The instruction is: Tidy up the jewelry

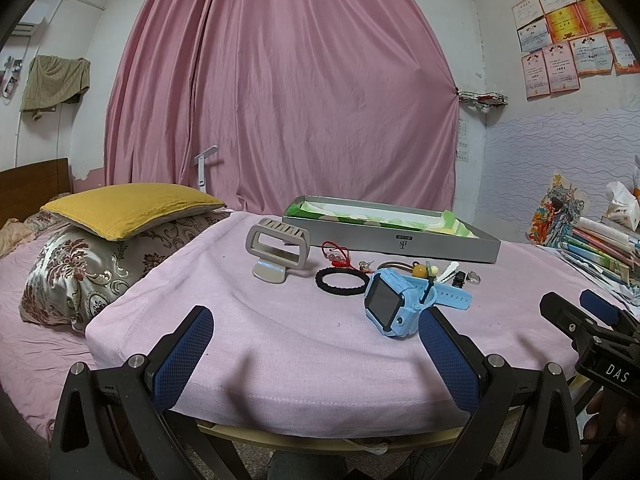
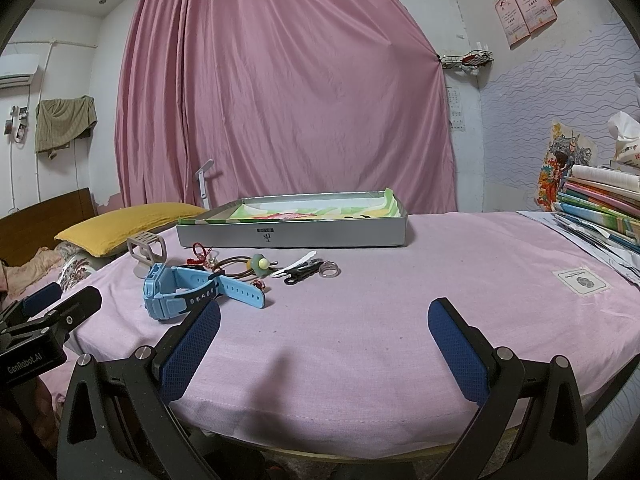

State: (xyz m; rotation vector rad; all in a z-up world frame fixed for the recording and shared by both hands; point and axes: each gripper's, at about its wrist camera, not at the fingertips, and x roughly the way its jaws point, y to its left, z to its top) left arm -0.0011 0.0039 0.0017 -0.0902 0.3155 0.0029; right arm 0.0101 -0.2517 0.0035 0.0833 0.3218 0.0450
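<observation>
A shallow grey box (image 1: pixel 400 240) (image 2: pixel 292 234) with a green patterned lining stands at the back of the pink-covered table. In front of it lie a beige hair claw (image 1: pixel 278 250) (image 2: pixel 146 246), a red cord bracelet (image 1: pixel 336 254), a black hair tie (image 1: pixel 340 278), a blue smartwatch (image 1: pixel 400 300) (image 2: pixel 180 294), a bead hair tie (image 2: pixel 256 264), white and black clips (image 2: pixel 300 268) and a ring (image 2: pixel 329 270). My left gripper (image 1: pixel 316 320) is open and empty at the table's front edge, its right finger close to the watch. My right gripper (image 2: pixel 324 320) is open and empty, its left finger just in front of the watch.
A yellow pillow (image 1: pixel 128 208) and floral pillow lie on the bed to the left. A stack of books (image 2: pixel 600 208) and papers sits at the table's right. A pink curtain (image 1: pixel 280 92) hangs behind. A white patch (image 2: pixel 582 280) lies on the cloth.
</observation>
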